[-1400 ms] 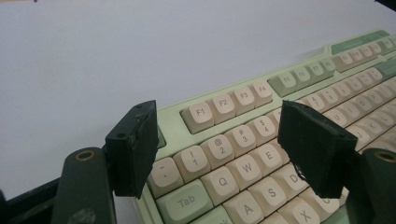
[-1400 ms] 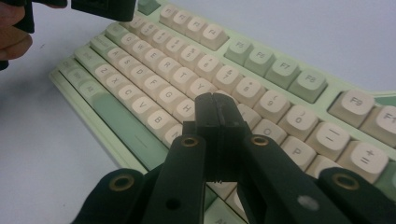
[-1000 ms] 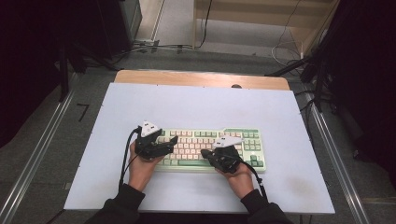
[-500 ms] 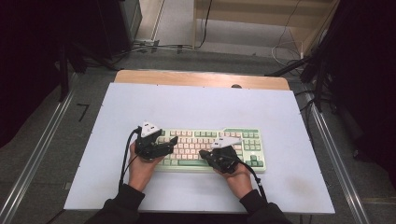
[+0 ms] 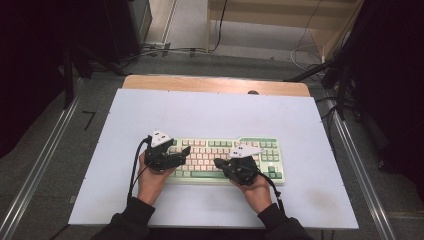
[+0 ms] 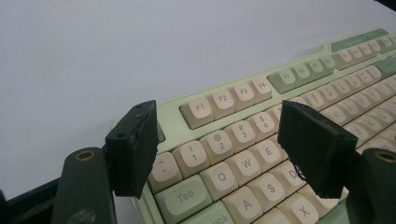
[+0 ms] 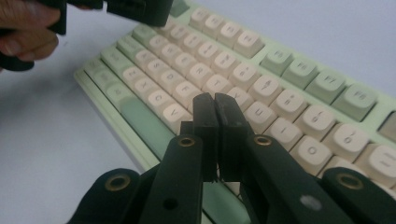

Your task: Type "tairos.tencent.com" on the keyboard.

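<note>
Little had moved since the earlier frames: both hands kept their places over the keyboard, and only the right tongs (image 7: pixel 215 105) had just been opening a crack from fully closed, with nothing between their pads.

One pale green mechanical keyboard with cream and sage-green keycaps (image 5: pixel 227 151) lay on the white table (image 5: pixel 210 112), in the near half, its long side running across in front of the person. Its frame was mint green; most letter and number keys were cream with grey legends, while the function keys came in alternating groups of cream and sage green, and the Tab key and space bar were also sage green. A raised green strip sat at its far right corner in the high view.

Two tongs were in use, one in each hand. The left tongs (image 6: pixel 219 149) stood wide apart over the keyboard's left end, one pad near the left edge and the other above the letter rows, gripping nothing. The right tongs hovered low over the bottom letter row and space bar, pads almost touching each other. In the right gripper view the left tongs appeared at the far end of the keyboard.
</note>
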Demonstrator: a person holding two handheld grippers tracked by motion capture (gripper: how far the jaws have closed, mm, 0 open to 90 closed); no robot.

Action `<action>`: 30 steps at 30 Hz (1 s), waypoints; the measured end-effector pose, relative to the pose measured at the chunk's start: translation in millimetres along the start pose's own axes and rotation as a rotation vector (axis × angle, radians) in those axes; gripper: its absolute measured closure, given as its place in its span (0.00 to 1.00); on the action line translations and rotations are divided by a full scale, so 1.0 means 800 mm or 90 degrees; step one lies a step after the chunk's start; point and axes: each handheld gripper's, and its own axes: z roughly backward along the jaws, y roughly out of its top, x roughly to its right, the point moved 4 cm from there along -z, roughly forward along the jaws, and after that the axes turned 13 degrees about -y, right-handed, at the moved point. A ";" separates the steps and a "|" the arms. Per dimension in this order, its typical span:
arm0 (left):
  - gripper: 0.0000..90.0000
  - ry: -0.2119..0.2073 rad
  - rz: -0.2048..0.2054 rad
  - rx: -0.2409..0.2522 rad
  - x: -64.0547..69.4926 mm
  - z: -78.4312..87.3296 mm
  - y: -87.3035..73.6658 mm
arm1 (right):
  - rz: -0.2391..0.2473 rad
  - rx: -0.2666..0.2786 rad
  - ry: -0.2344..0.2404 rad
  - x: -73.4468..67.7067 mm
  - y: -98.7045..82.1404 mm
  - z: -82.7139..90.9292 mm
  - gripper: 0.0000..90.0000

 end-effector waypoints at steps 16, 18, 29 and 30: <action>0.33 -0.006 0.001 0.002 0.001 0.001 0.000 | -0.075 0.006 -0.030 0.035 0.004 0.010 0.31; 0.33 -0.006 0.000 -0.001 0.001 0.000 0.000 | -0.082 0.004 -0.032 0.038 0.003 0.010 0.30; 0.37 -0.023 -0.004 -0.003 0.005 0.000 -0.001 | -0.087 -0.001 -0.040 0.043 0.002 0.011 0.29; 0.40 -0.029 -0.007 -0.002 0.006 0.000 -0.001 | -0.088 0.000 -0.041 0.044 0.002 0.011 0.29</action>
